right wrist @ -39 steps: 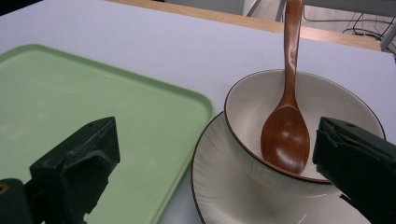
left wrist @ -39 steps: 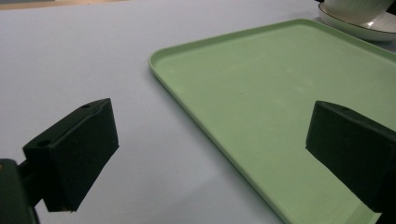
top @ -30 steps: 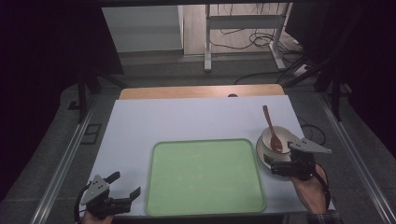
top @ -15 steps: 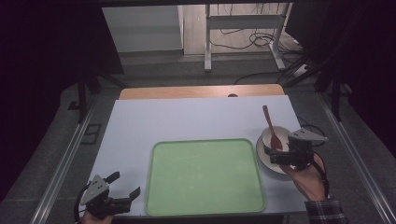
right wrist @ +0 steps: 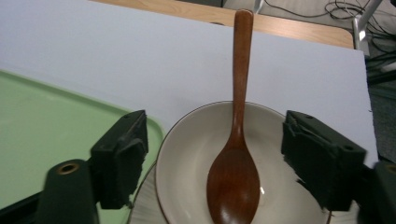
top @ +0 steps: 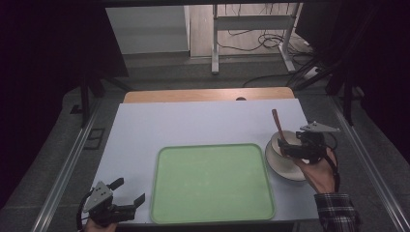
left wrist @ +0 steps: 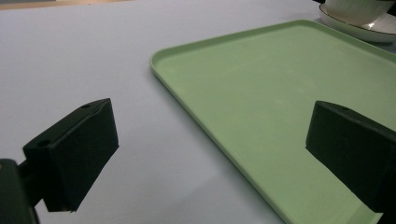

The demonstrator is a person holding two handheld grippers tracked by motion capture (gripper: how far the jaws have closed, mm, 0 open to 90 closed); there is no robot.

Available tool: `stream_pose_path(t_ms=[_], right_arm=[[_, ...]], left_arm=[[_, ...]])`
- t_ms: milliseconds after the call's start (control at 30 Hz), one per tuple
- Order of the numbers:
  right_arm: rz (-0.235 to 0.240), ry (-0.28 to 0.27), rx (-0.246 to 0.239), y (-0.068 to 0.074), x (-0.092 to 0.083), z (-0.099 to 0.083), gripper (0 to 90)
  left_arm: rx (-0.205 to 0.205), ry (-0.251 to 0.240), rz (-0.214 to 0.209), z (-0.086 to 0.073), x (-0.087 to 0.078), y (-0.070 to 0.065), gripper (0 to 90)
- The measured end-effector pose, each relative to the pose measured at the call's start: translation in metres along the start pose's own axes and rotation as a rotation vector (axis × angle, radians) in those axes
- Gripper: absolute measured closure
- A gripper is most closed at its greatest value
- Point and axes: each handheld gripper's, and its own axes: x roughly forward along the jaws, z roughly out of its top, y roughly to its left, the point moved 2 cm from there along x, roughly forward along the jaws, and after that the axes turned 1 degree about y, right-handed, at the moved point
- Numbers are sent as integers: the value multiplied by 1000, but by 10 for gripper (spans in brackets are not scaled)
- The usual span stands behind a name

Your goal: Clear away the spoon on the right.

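The right gripper (right wrist: pixel 212 158) hovers at the near rim of the bowl (right wrist: pixel 187 154), its jaws apart and just closing in, flanking the bowl without pressing on it. Between them lies the wooden spoon (right wrist: pixel 236 140), scoop in the bowl, handle running straight away from the gripper over the far rim. The bowl sits on a saucer (top: pixel 285 166) just right of the green tray (top: pixel 212 181). The left gripper (top: pixel 129 193) rests well apart at the tray's near left corner, jaws wide and empty
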Motion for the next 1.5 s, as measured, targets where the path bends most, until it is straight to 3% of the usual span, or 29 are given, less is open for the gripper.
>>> stream_pose_path(t_ms=[367,533,667,1333,1500], right_arm=[[-7,55,-15,-8,15,10,455],[-20,111,-43,-11,28,14,576],[-24,146,-36,-12,36,15,643],[-65,235,-24,-14,62,14,745],[-68,236,-22,-13,64,15,812]], left_arm=[[0,1,0,0,0,0,19],[0,-1,-1,0,0,0,19],[1,0,-2,0,0,0,19],[1,1,-2,0,0,0,19],[1,1,-3,0,0,0,19]])
